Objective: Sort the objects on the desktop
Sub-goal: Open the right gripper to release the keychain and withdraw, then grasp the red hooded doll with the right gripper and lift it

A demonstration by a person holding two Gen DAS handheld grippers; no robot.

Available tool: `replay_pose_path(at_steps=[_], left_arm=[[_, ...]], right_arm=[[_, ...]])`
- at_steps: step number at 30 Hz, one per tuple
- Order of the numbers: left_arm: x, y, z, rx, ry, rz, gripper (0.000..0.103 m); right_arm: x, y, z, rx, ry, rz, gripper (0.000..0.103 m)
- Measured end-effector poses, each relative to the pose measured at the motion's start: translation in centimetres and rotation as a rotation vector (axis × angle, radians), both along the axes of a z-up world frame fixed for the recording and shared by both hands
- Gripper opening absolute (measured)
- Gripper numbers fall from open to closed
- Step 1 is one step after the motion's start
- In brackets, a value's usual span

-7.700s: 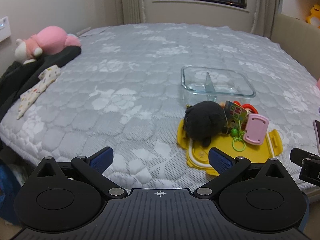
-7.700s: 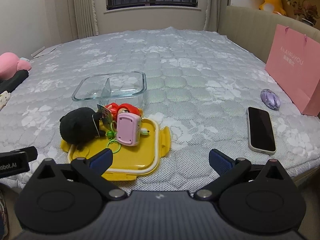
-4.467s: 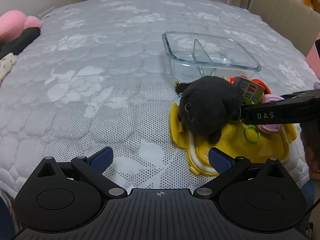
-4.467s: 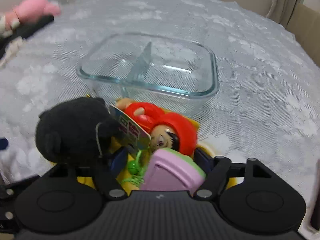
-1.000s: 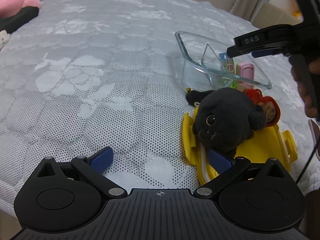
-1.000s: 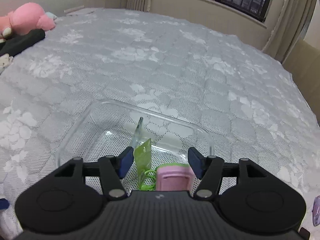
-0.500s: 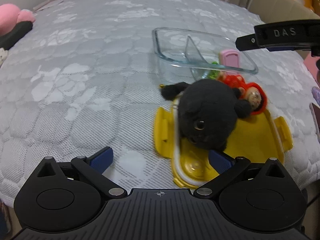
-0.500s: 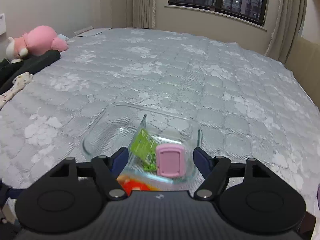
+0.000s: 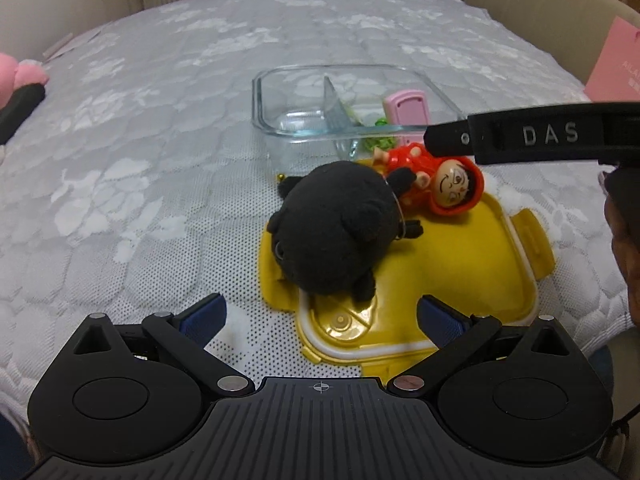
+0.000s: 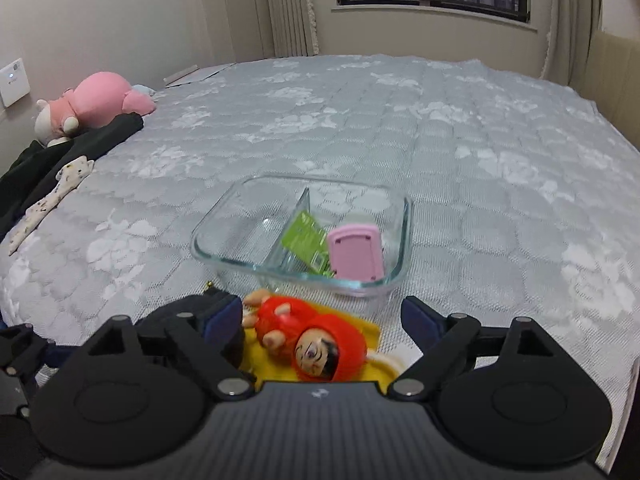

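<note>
My right tool (image 10: pixel 322 316) is opening, nothing pinched, and the red doll (image 10: pixel 310 338) lies just below and between its tips on the yellow lid (image 9: pixel 460 256), long axis slanting from feet up-left to head down-right. My left tool (image 9: pixel 320 318) is spread wide and empty, nearer the black plush (image 9: pixel 340 236). The doll looks hard and glossy, the plush soft and round. The glass box (image 10: pixel 224 220), just beyond on the bed (image 10: pixel 460 140), holds a pink case (image 10: pixel 356 252) and a green tag (image 10: pixel 304 236) in its right compartment.

Left tool (image 9: pixel 320 320) angled steeply downward, jaws spread wide, empty. Right tool (image 10: pixel 322 316) also tilted down, jaws opening, gripping nothing.
</note>
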State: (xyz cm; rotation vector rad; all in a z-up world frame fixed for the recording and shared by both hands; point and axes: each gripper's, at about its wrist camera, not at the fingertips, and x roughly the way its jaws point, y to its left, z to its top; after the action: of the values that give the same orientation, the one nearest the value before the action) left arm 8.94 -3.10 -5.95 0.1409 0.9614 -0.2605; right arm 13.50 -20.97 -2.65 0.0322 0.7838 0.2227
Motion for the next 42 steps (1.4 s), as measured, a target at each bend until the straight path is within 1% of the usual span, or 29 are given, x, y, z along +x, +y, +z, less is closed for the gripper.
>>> replay_pose_path(at_steps=[2, 9, 13, 18, 24, 27, 29, 31, 32, 34, 39, 42], left_arm=[[0.1, -0.1, -0.1, 0.008, 0.006, 0.001, 0.103], [0.1, 0.0, -0.5, 0.024, 0.024, 0.005, 0.103], [0.3, 0.1, -0.8, 0.025, 0.035, 0.003, 0.103], [0.6, 0.6, -1.2, 0.019, 0.046, 0.008, 0.103], [0.8, 0.9, -1.6, 0.011, 0.058, 0.01, 0.103], [0.9, 1.1, -1.7, 0.007, 0.062, 0.013, 0.103], [0.9, 1.2, -1.7, 0.004, 0.063, 0.014, 0.103], [1.0, 1.3, -1.8, 0.001, 0.065, 0.015, 0.103], [1.0, 1.3, -1.8, 0.001, 0.066, 0.017, 0.103], [1.0, 1.4, -1.8, 0.0, 0.068, 0.019, 0.103], [0.9, 1.8, -1.9, -0.007, 0.069, 0.023, 0.103], [0.9, 2.1, -1.9, -0.022, 0.071, 0.029, 0.103]], right_arm=[[-0.1, 0.1, -0.5, 0.009, 0.003, -0.001, 0.091], [0.1, 0.9, -2.6, 0.01, 0.037, -0.002, 0.093], [0.6, 1.3, -3.6, 0.012, 0.052, -0.013, 0.096], [1.1, 1.4, -4.2, 0.025, 0.075, -0.029, 0.097], [1.8, 1.9, -5.0, 0.001, 0.093, -0.047, 0.097], [2.2, 1.9, -5.5, -0.002, 0.112, -0.058, 0.093], [2.4, 2.2, -5.9, -0.025, 0.125, -0.044, 0.088], [2.2, 2.8, -6.2, -0.077, 0.11, -0.034, 0.084], [2.1, 3.1, -6.2, -0.1, 0.101, -0.03, 0.08], [1.8, 3.3, -6.2, -0.113, 0.09, -0.013, 0.079], [1.5, 2.1, -5.4, -0.033, 0.119, 0.007, 0.079], [1.1, 0.4, -3.9, 0.027, 0.122, -0.002, 0.079]])
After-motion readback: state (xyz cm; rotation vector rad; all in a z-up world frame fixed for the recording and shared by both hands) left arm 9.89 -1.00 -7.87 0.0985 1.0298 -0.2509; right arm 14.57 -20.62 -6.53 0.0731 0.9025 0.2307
